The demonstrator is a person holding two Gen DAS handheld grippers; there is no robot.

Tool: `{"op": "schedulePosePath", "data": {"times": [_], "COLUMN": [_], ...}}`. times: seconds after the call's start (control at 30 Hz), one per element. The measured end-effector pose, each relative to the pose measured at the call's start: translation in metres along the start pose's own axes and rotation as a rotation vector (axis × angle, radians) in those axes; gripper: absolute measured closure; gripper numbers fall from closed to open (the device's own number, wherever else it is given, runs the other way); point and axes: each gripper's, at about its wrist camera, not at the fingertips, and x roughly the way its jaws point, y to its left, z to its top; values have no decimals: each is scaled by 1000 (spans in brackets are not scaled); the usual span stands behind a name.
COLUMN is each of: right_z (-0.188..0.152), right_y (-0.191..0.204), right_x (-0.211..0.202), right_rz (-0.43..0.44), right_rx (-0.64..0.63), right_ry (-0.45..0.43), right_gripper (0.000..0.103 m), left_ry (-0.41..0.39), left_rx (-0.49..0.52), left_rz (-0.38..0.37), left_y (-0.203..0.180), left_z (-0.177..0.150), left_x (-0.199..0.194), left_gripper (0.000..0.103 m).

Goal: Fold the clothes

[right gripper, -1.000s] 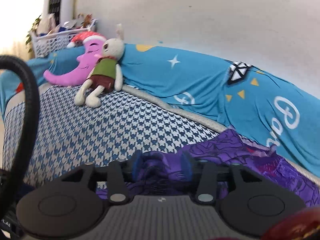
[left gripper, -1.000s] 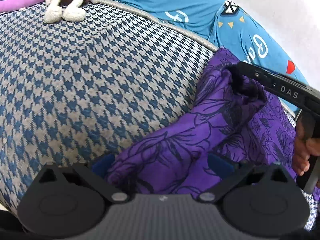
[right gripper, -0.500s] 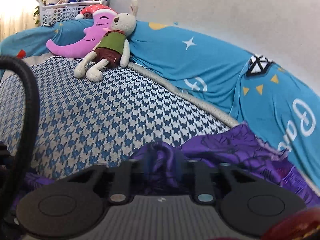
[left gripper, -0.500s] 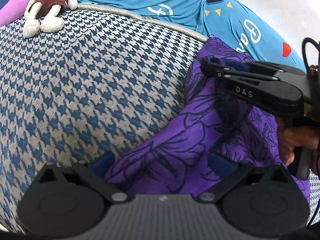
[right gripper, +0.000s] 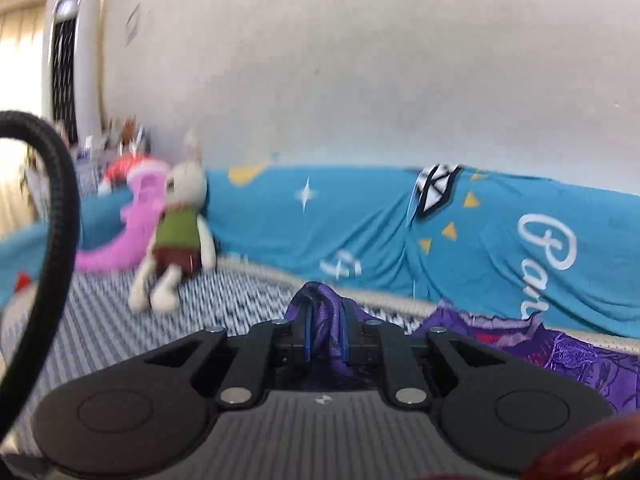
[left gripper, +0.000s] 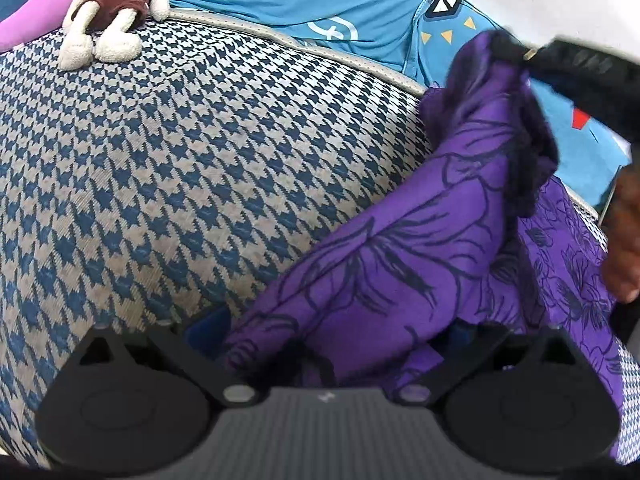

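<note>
Purple floral garment (left gripper: pixel 400 272) draped over the right part of the houndstooth cushion (left gripper: pixel 180 160), one end lifted off it. Right claw (right gripper: pixel 325 338) pinched narrow on a bunched fold of that garment, blue pads pressing the cloth from both sides, raised above the cushion. Left claw (left gripper: pixel 332 336) spread wide at the cushion's near edge, garment lying between its fingers, not clamped. Plush rabbit (left gripper: pixel 108 16) at the cushion's far left corner, against the blue printed cover (left gripper: pixel 320 4) behind the cushion.
</note>
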Motion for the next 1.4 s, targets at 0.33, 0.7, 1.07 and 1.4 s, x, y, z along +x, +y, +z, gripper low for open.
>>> {"op": "schedulePosePath", "data": {"times": [0.33,0.7,1.07,1.4], "right_z": [14,-5,-6,-44], "right_y": [-58,-96,-68,-30], "right_x": [-49,-69,-81,-68], "right_rz": [-186,-397,-113,10], "right_rx": [215,208,-33,-285], "right_ry": [-63,121,147,245], "right_gripper": [89,79,41,24], "left_ry": [-19,-48,-70,4], "left_rx": [-39,-95,-48,-56], "left_rz": [70,71,-8,-108], "left_y": [10,16,-2,-7], "left_z": [-4,-7,21,68], "left_x": [-5,-19,-23,9], "left_gripper": [0,0,0,0]}}
